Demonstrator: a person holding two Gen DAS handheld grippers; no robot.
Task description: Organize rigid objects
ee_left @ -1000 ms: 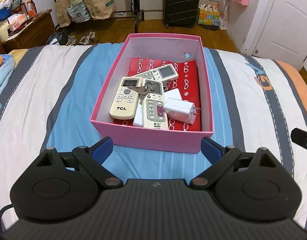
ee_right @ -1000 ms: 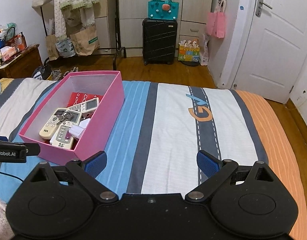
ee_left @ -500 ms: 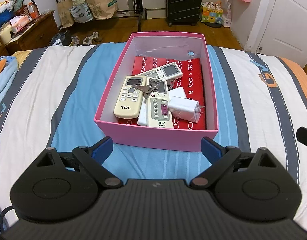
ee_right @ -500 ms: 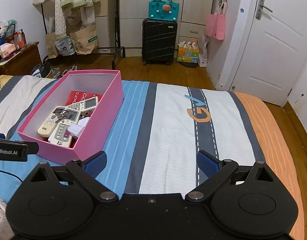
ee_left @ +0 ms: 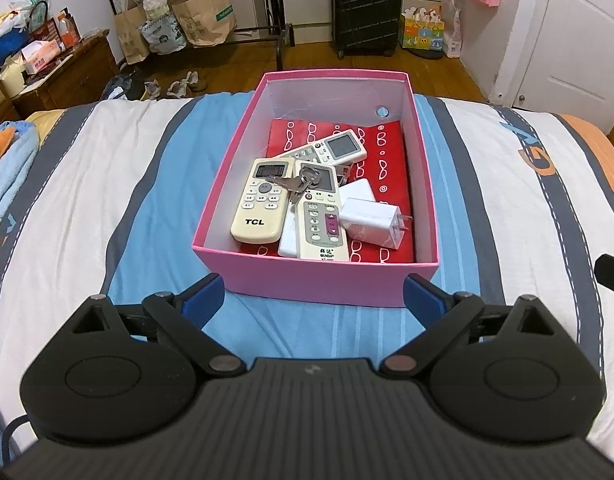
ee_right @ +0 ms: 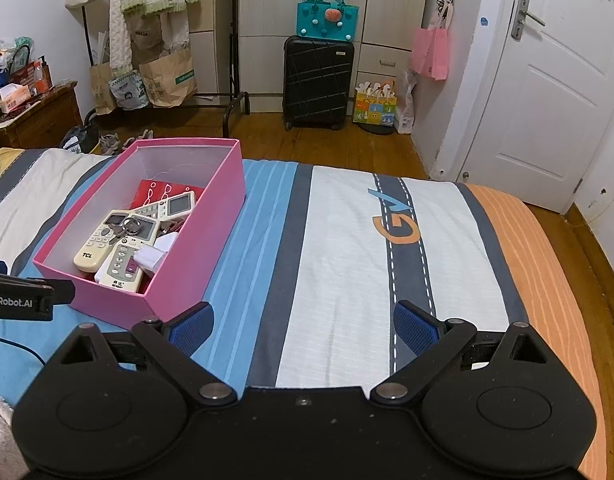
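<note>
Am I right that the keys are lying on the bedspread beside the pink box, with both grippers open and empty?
Not quite: the keys lie inside the pink box, on top of the remotes, as the left wrist view shows. Both grippers are indeed open and empty.

The box (ee_left: 315, 284) looks like matt pink cardboard with a pale, smooth inside, and in it lie cream plastic remotes (ee_left: 262, 200) with a slight sheen, a glossy white plastic charger (ee_left: 373, 222) with bare metal prongs, shiny metal keys (ee_left: 295, 184) and a flat red printed sheet (ee_left: 387, 160) that may be paper or cloth. Under the box the bedcover (ee_right: 347, 240) is soft matt striped cloth. Beyond the box the floor (ee_right: 347, 148) is polished wood, the suitcase (ee_right: 318, 80) hard black ribbed plastic, and the bags (ee_right: 167, 76) brown paper.
</note>
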